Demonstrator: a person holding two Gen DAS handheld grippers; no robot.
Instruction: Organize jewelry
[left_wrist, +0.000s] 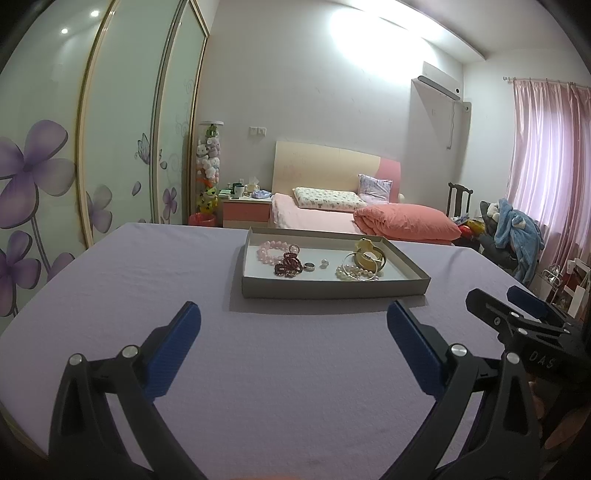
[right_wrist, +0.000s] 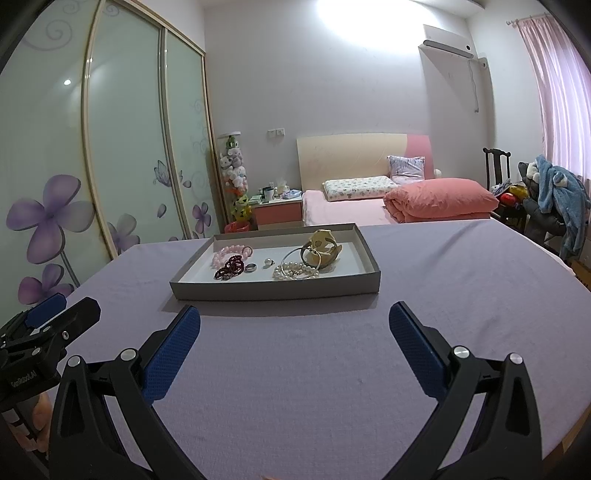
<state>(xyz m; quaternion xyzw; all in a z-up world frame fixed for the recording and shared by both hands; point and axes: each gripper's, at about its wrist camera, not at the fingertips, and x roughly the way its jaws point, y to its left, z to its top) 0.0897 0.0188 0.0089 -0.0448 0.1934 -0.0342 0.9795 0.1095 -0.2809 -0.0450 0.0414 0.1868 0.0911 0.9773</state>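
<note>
A shallow grey box tray (left_wrist: 332, 288) (right_wrist: 273, 290) stands on the lilac tablecloth ahead of both grippers. In it lie a pink bead bracelet (left_wrist: 269, 251) (right_wrist: 224, 254), a dark red bead bracelet (left_wrist: 287, 265) (right_wrist: 229, 268), a metal ring (left_wrist: 309, 267) (right_wrist: 251, 267), a small pearl ring (left_wrist: 324, 263) (right_wrist: 268, 262), a pearl bracelet (left_wrist: 354, 274) (right_wrist: 293, 274) and a gold bangle (left_wrist: 369, 254) (right_wrist: 321, 251). My left gripper (left_wrist: 293, 321) is open and empty, short of the tray. My right gripper (right_wrist: 294, 321) is open and empty, also short of it.
The lilac-covered table (left_wrist: 155, 280) (right_wrist: 461, 280) ends just behind the tray. Beyond it are a pink bed (left_wrist: 332, 214), a nightstand (left_wrist: 245, 210), sliding wardrobe doors (left_wrist: 122, 147) at left and a chair with clothes (left_wrist: 513, 229) at right. The right gripper shows at the left view's right edge (left_wrist: 524, 314).
</note>
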